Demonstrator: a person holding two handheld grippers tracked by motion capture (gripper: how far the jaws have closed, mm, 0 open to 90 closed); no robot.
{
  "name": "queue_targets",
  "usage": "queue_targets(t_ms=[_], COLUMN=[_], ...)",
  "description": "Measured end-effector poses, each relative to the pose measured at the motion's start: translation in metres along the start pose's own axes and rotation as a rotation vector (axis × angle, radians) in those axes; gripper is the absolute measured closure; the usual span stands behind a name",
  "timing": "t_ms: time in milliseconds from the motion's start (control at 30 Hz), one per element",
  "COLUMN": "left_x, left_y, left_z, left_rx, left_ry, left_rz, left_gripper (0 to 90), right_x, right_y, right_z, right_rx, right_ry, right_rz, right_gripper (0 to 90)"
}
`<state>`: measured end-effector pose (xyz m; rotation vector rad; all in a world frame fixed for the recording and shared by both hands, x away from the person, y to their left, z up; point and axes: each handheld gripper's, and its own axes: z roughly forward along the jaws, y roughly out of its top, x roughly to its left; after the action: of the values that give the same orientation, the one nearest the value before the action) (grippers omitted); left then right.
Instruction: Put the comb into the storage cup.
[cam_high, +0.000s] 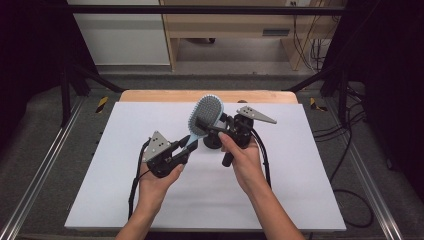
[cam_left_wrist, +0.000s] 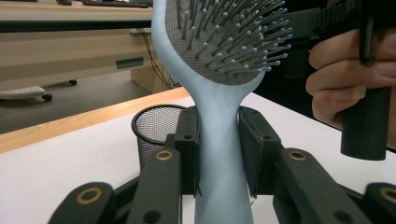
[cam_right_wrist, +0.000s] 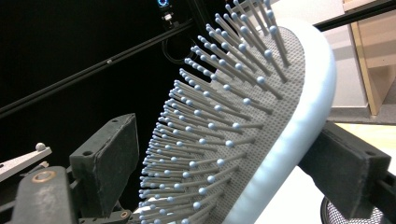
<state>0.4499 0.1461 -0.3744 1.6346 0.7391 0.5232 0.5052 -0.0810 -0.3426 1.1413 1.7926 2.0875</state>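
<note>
Two grippers on hairbrush (cam_high: 205, 116): left gripper (cam_high: 186, 145) clamped on handle, right gripper (cam_high: 212, 125) jaws straddling head w/o contact yet, handover approx. half done, mesh cup (cam_left_wrist: 156, 128) drop-in still pending.

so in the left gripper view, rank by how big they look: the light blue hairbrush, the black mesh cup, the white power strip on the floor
1. Light blue paddle hairbrush, by far the largest, though nearest the camera.
2. Black wire-mesh cup.
3. White power strip, smallest, but farthest away, so its real size is unsure.
</note>
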Motion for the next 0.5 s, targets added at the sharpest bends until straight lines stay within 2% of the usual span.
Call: queue_targets(t_ms=[500], left_x=[-0.0005], left_y=[-0.0001], left_z=[0.0001], left_rx=[-0.001], left_ry=[0.002], left_rz=[0.003], left_gripper=[70.1], right_x=[-0.0007], right_y=[-0.0004], right_z=[0.0007], right_rx=[0.014], right_ry=[0.014], right_rz=[0.008], right_gripper=[24.1])
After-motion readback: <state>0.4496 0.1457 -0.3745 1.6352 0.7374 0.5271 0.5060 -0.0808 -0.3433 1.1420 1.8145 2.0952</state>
